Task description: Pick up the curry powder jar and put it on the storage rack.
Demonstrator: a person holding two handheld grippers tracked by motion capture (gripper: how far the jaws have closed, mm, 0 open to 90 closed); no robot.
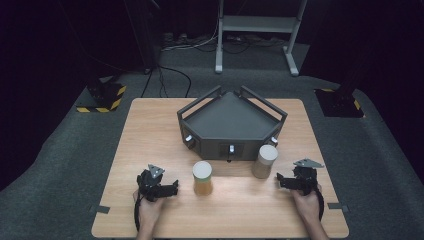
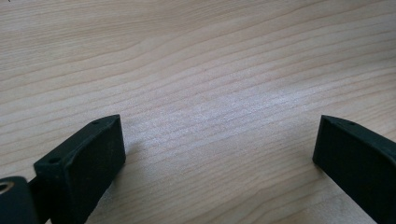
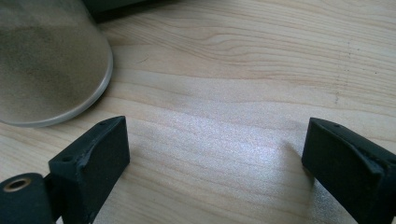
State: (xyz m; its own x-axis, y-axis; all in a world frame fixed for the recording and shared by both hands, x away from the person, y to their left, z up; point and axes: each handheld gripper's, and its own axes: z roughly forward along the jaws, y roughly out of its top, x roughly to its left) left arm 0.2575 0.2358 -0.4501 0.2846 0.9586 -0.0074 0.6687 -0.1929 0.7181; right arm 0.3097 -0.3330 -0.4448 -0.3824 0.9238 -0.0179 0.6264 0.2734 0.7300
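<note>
right gripper [image 1: 283,181]: fingers spread, empty | grey cylinder [image 1: 264,161] upright, just ahead-left (nearest) | left gripper [image 1: 172,187]: fingers spread over bare tabletop [image 2: 210,70] | amber cylinder [image 1: 202,178] beside it

Each hand carried a matt black two-jaw gripper: the left gripper [image 1: 173,187] and the right gripper [image 1: 280,181]. A grey three-cornered plate sat on top of each, and a black cable looped back from each past the wrist. Up close, the jaws were blocky and slab-sided with bevelled tips, each with small screw holes in its upper face, and a brass-lined hole showed beside the left-hand jaw
</note>
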